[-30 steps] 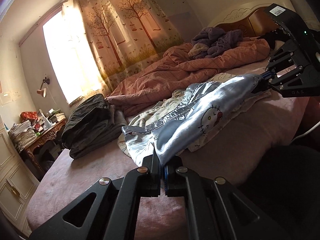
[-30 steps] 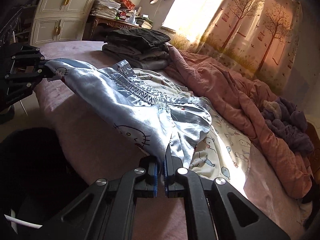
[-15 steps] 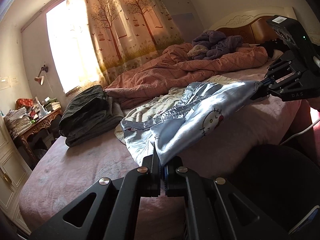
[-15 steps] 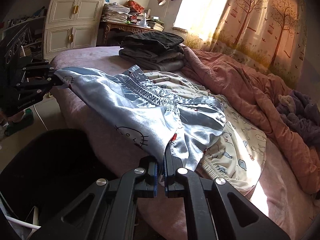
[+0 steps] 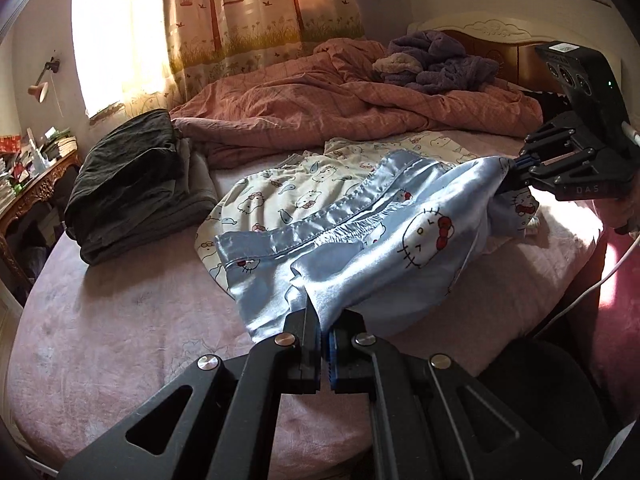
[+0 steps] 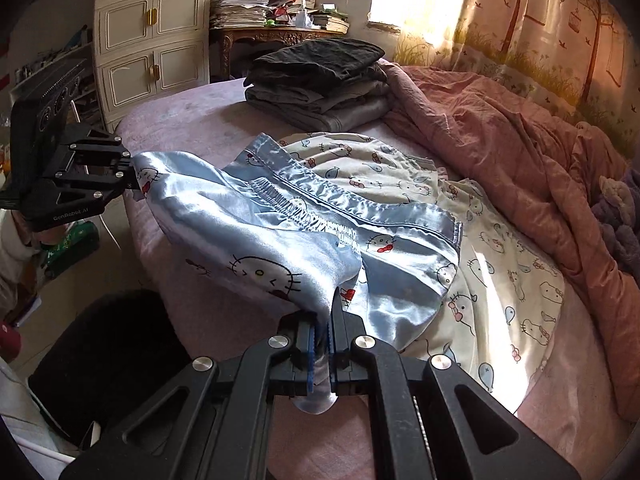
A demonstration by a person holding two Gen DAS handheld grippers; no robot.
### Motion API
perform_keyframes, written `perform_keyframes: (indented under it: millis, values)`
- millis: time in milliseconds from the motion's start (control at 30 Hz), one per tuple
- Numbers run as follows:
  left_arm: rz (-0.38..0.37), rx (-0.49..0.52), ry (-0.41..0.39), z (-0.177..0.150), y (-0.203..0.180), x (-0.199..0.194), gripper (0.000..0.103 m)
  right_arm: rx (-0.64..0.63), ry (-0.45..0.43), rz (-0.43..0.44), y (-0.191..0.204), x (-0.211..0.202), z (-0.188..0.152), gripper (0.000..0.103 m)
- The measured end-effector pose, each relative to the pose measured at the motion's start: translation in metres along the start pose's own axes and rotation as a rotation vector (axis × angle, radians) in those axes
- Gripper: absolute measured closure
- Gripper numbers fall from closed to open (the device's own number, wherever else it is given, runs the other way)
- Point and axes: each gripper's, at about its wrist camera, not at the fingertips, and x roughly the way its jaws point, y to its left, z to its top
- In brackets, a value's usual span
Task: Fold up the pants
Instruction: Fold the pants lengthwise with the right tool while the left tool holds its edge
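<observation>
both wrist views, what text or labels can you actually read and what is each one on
"DAS" on the side of the right gripper, left wrist view.
"GenRobot AI", roughly, on the side of the left gripper, right wrist view; small and soft.
White sticker atop the right gripper: too small to read.
Papers on the desk: blurred, unreadable.

A stack of dark folded clothes sat on the bed, just beside a rumpled pink quilt. A purple robe lay heaped against the headboard. A cream cartoon-print cloth was spread across the mattress. Sun glowed through a tree-print curtain. Papers crowded the counter next to a white cabinet.
</observation>
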Motion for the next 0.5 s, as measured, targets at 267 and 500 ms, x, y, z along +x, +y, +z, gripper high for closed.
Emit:
perform_keyframes:
  millis: [267,500]
  values:
    - [-0.032,-0.066,0.051,0.031,0.034,0.048,0.1,0.062,0.014,0.087,-0.043,0.034,0.04,0.099]
    - [-0.04,-0.091,0.111,0.035,0.053,0.089,0.099,0.113,0.09,0.151,-0.073,0.082,0.053,0.099]
